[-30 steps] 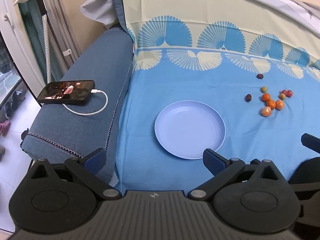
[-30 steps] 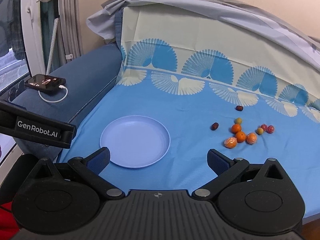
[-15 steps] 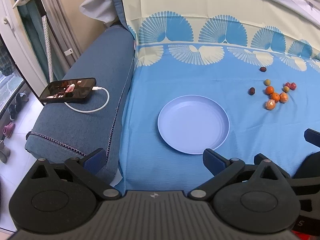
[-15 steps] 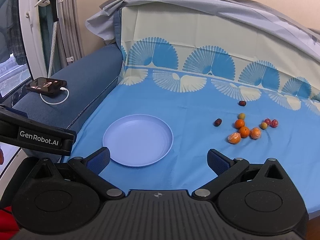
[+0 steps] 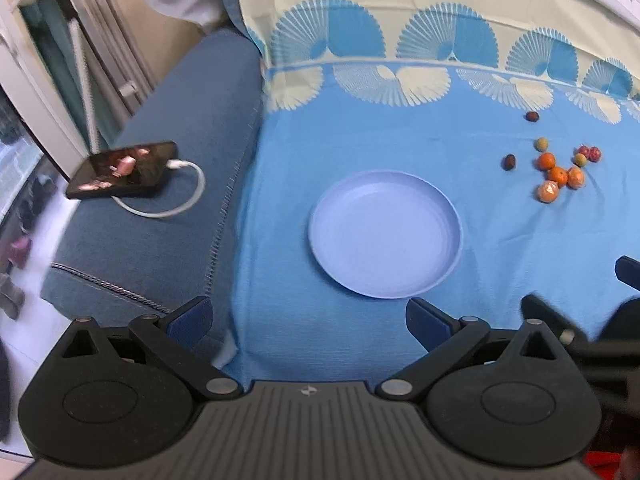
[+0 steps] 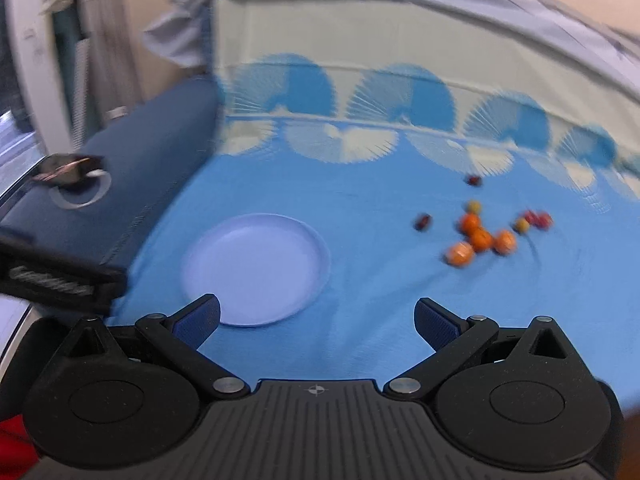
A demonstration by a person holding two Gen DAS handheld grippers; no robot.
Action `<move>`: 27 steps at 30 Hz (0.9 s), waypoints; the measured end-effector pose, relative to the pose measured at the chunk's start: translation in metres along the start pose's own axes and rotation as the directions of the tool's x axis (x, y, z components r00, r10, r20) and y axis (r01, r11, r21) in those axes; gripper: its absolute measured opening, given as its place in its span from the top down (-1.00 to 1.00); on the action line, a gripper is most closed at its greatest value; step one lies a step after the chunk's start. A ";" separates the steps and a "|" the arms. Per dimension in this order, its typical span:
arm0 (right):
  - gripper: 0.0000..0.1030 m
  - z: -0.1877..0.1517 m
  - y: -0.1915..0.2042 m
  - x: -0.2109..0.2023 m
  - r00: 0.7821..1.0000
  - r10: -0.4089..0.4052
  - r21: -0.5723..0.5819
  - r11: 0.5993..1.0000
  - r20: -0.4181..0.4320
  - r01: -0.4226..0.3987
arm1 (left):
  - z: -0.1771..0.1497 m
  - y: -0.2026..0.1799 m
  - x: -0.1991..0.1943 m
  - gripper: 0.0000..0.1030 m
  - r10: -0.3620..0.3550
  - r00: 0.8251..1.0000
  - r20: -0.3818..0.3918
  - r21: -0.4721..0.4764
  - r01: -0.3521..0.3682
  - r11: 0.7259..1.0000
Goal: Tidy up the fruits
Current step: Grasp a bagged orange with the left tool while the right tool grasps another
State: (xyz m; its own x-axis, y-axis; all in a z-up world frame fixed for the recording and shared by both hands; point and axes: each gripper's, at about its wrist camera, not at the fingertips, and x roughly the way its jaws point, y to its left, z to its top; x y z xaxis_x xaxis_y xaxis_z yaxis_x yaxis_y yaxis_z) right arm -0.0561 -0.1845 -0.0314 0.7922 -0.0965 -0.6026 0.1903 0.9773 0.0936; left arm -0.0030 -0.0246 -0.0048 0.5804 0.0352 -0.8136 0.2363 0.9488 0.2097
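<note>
Left claw (image 5: 308,316) spread apart and empty, right claw (image 6: 318,316) likewise, pale blue plate (image 5: 386,236) bare on the blue sheet (image 5: 360,136), small fruits (image 5: 558,174) clustered right of it

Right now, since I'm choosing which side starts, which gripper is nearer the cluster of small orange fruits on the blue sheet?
Right. The right gripper has the cluster of small orange fruits ahead, slightly rightward; from the left gripper, they lie far right, beyond the round pale-blue plate.
</note>
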 end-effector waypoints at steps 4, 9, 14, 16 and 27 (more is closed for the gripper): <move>-0.99 0.005 -0.059 0.013 0.993 -0.119 0.181 0.977 0.008 0.115 | 0.024 -0.014 0.018 -0.99 -0.089 0.993 -0.079 -0.042 0.086 0.995; -0.99 0.002 -0.133 0.032 0.966 -0.260 0.320 0.914 -0.006 0.248 | 0.061 -0.056 0.040 -0.99 -0.142 0.983 -0.113 0.006 0.144 0.990; -0.99 0.003 -0.194 0.063 0.937 -0.349 0.387 0.862 -0.016 0.327 | 0.100 -0.114 0.070 -0.99 -0.196 0.976 -0.096 0.080 0.204 0.976; -0.99 0.004 -0.208 0.085 0.931 -0.363 0.366 0.864 -0.021 0.345 | 0.114 -0.138 0.085 -0.99 -0.213 0.974 -0.080 0.129 0.222 0.967; -0.99 0.016 -0.271 0.241 0.953 -0.281 0.184 0.937 -0.111 0.297 | 0.131 -0.278 0.190 -0.99 -0.290 0.949 -0.124 0.434 0.315 0.844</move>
State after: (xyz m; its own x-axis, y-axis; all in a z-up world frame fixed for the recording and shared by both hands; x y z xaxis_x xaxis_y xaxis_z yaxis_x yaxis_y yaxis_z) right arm 0.0928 -0.4758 -0.1895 0.6377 -0.3453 -0.6886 0.5203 0.8523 0.0545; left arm 0.1436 -0.3231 -0.1472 0.3851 -0.2029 -0.9003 0.7203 0.6759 0.1558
